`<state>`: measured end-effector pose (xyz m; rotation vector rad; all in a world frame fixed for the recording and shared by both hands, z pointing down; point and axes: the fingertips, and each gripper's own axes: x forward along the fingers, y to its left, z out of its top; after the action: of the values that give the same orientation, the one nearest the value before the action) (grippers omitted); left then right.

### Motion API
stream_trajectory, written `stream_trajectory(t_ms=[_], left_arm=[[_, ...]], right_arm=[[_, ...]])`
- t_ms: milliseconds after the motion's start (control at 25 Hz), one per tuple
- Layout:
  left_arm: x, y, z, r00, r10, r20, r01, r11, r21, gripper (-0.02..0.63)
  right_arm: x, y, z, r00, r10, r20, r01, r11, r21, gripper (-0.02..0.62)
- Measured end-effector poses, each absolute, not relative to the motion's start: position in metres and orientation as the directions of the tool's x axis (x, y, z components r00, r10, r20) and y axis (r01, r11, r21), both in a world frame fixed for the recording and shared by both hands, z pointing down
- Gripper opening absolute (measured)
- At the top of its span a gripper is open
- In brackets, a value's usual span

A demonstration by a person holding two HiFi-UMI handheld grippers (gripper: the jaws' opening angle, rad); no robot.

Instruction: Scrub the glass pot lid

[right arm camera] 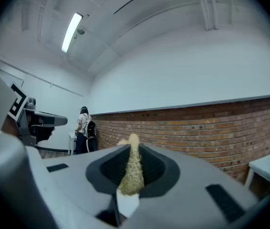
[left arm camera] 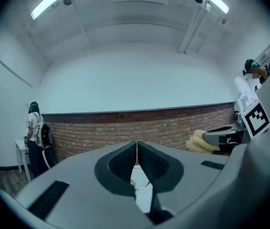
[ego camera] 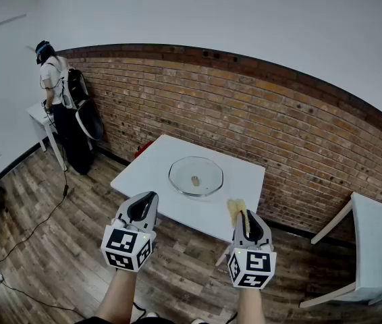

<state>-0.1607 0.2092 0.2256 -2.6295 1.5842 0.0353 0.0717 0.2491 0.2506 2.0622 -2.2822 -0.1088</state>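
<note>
The glass pot lid (ego camera: 196,176) lies flat mid-surface (ego camera: 144,175). Near-left of the lid hovers the left tool (ego camera: 151,197), pinched together and empty. Near-right of the lid, the right tool (ego camera: 246,216) clamps a yellow sponge (ego camera: 235,207).

Glossy glass lid (ego camera: 196,176), matt white table (ego camera: 149,173), rough brick wall (ego camera: 279,133), fibrous yellow sponge (right arm camera: 132,171)
</note>
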Motion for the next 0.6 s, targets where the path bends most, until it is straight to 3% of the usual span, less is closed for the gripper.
stream_trajectory(t_ms=[600], left_arm=[[-0.1555,0.2118,0.2238,0.461,-0.885,-0.057,-0.887,-0.459,-0.05,0.018]], right_arm=[[0.076,0.2493,0.2475,-0.113,-0.993,-0.016,-0.989,0.111,0.098,0.058]])
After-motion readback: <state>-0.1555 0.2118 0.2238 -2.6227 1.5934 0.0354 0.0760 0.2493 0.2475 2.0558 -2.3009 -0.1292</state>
